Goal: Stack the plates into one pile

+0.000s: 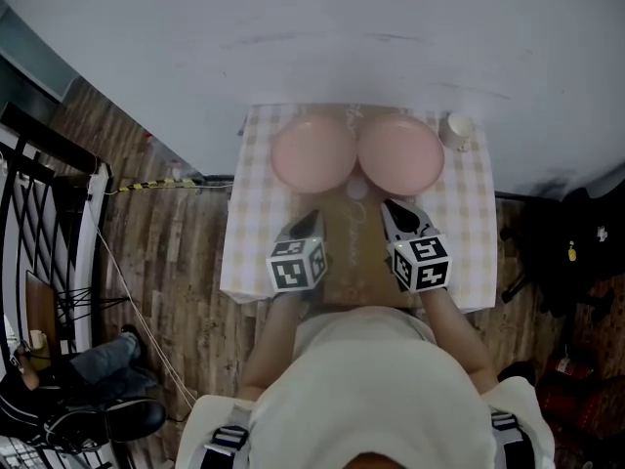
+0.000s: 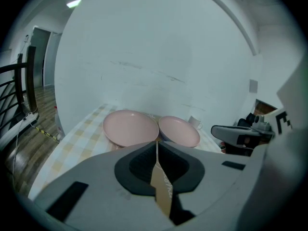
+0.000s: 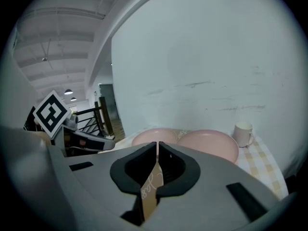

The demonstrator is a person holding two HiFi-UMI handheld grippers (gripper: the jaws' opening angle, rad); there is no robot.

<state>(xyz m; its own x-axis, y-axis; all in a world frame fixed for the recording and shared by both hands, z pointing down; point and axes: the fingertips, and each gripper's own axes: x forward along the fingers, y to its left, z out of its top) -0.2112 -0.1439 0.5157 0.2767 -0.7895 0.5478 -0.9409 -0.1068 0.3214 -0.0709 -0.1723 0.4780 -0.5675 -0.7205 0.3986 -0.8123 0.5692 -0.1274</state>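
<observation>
"Where are the plates?"

"On the far half of the table (image 1: 471, 218), the left plate (image 1: 312, 152) and right plate (image 1: 401, 152) side by side, with a mug (image 1: 458, 130) far right."

"And the grippers?"

"The left gripper (image 1: 314, 217) and right gripper (image 1: 389, 207) are both pinched together and empty, just short of the plates."

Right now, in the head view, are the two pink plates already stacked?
No, the left plate and right plate lie side by side on the cloth.
</observation>
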